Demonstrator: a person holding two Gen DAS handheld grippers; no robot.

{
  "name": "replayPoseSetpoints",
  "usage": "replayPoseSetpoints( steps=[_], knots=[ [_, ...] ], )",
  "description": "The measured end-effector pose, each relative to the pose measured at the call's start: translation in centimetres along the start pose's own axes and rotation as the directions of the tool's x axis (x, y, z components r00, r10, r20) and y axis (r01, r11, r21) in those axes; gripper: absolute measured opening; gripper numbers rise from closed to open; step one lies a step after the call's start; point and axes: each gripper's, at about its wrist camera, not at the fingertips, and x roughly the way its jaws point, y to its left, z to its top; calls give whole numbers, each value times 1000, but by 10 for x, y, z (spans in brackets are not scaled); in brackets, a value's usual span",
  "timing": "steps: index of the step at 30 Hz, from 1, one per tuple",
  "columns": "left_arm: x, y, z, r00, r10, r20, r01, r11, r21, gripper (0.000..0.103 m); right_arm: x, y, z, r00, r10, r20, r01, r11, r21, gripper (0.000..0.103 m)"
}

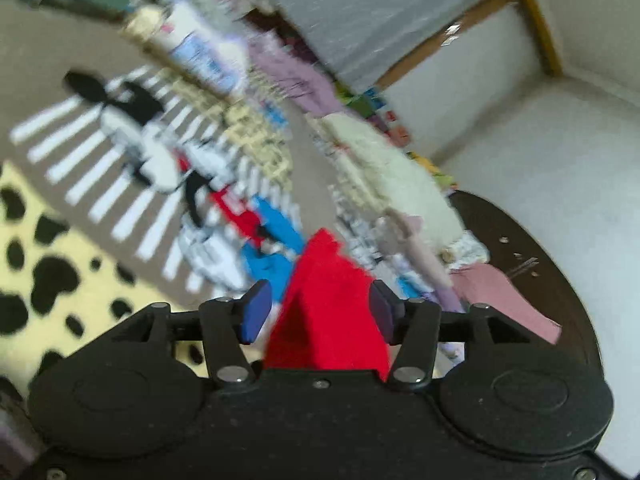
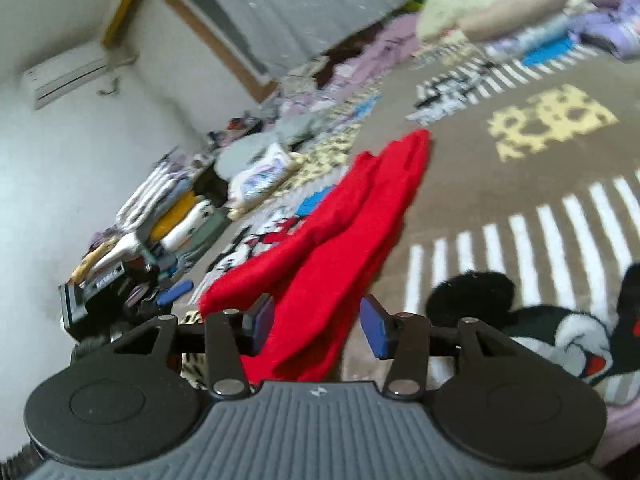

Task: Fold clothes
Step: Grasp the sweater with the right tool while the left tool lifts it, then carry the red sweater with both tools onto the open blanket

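While the left-wrist view is smeared by motion, one red garment (image 1: 326, 312) fills the gap between the two blue pads (image 1: 256, 312) of the left gripper (image 1: 318, 312). The jaws stand wide apart; the cloth touches the right pad and lies just beside the left one, and whether it is gripped cannot be told. Beyond lies a brown blanket (image 1: 52, 40) with white stripes, and one dark round table (image 1: 552, 276) stands to the right.

From the right wrist, the same red garment (image 2: 344, 232) stretches away across the blanket (image 2: 460, 184), doubled into two long bands. The right gripper (image 2: 318, 328) is wide open, its left pad (image 2: 262, 326) touching the cloth, its right pad clear of it. One stack of folded clothes (image 2: 168, 220) sits near the wall, and one air conditioner (image 2: 66, 76) hangs high on it.
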Motion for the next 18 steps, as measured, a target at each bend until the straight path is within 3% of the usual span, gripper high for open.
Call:
replayPoseSetpoints(
  steps=[3,5,7,9,10,12,14,18],
  knots=[
    [20,8,-8,997,55,-48,-55,998,-4,53,14,-6,3,999,-33,-16,33,999,40,50],
    [36,12,-16,988,92,-120,-92,996,6,51,24,-9,1,998,-55,-24,56,997,48,52],
    [58,8,-28,950,142,-278,-115,987,111,45,35,-15,-4,997,-74,-37,77,995,67,52],
    [61,-6,-33,935,219,-279,-149,956,253,44,46,-25,-8,995,-90,-40,94,990,109,53],
    [60,-9,-31,934,225,-276,-154,954,257,42,52,-29,-8,995,-96,-39,101,986,135,53],
    [57,-11,-25,949,198,-245,-136,959,248,42,61,-36,-4,994,-103,-28,106,981,161,53],
    [59,-13,-18,958,174,-227,-117,962,245,44,69,-41,4,995,-100,2,99,982,162,60],
    [82,-25,2,965,129,-227,-68,963,261,52,93,-60,24,993,-110,44,99,975,197,62]
  ],
)
